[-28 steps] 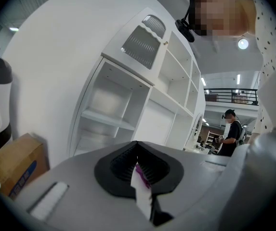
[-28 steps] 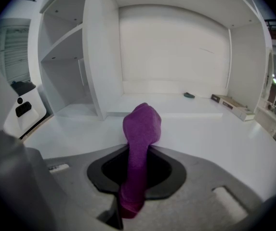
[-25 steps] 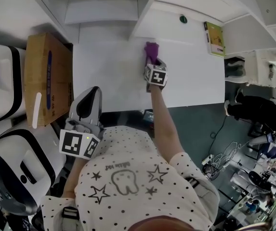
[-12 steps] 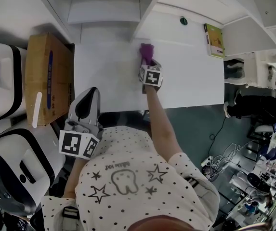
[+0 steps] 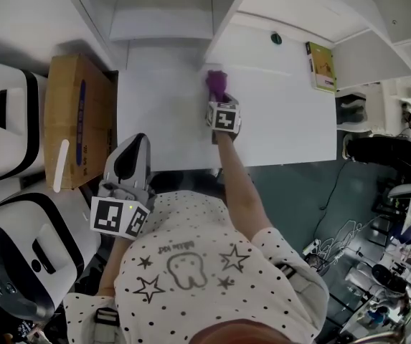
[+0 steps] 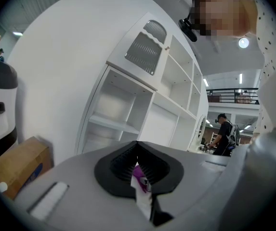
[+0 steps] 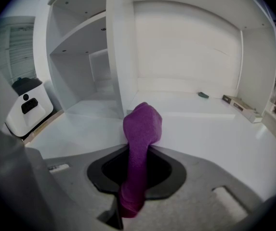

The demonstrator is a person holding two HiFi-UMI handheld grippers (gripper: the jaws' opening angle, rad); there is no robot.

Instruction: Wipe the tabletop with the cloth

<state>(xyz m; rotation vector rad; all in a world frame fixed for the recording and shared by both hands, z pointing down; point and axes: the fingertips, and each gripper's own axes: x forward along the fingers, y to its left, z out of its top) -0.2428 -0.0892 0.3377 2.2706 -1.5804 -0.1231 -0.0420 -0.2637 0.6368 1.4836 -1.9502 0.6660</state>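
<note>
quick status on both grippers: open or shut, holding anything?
Left gripper: shut, holding nothing.
Right gripper: shut on the purple cloth, which sticks out over the tabletop.

The cloth (image 7: 140, 143) in the right gripper's (image 5: 218, 100) jaws is a solid purple. That gripper's body is pale grey with a black surround at the jaws. Its cube (image 5: 224, 117) carries black-and-white square markers. The left gripper (image 6: 138, 163) has the same colours. The tabletop (image 5: 284, 127) under the right gripper is plain white, as are the shelves (image 7: 80, 37) beyond it. Well to the right gripper's right lies a yellow-green book (image 5: 322, 67), near a small dark green disc (image 5: 276, 39). Beside the left gripper, a brown cardboard box (image 5: 69, 142) bears a blue stripe. The shirt (image 5: 205, 264) behind both grippers is white with black dots, black star outlines and a tooth outline.
</note>
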